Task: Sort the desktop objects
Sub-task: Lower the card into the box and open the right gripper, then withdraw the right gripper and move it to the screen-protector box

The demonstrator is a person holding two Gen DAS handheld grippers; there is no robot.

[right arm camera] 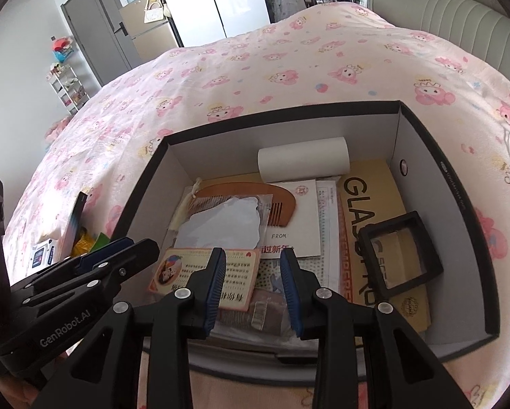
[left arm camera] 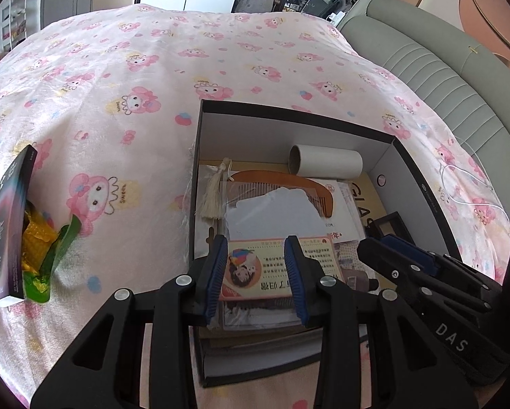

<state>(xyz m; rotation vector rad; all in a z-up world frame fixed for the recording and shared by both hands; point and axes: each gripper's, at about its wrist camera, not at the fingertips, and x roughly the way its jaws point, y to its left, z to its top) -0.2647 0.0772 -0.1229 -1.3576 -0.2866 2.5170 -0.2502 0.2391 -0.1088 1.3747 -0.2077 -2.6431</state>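
Storage box (right arm camera: 435,184) on the bed, loaded; both tongs over its near edge.
Paper roll (right arm camera: 302,158): light, crushable, grip mid-barrel. Wooden comb (right arm camera: 244,192): stiff, grip the spine. Printed card (left arm camera: 275,266): thin, flexible, pinch an edge. Left tongs (left arm camera: 256,279) and right tongs (right arm camera: 253,286) narrowly apart, empty.

Two black hand-held claws with blue pads

Silver round screws are set in the black linkage of the left claw (left arm camera: 256,272) and the right claw (right arm camera: 253,281); "GenRobot.AI" and "DAS" are printed in white on their sides.
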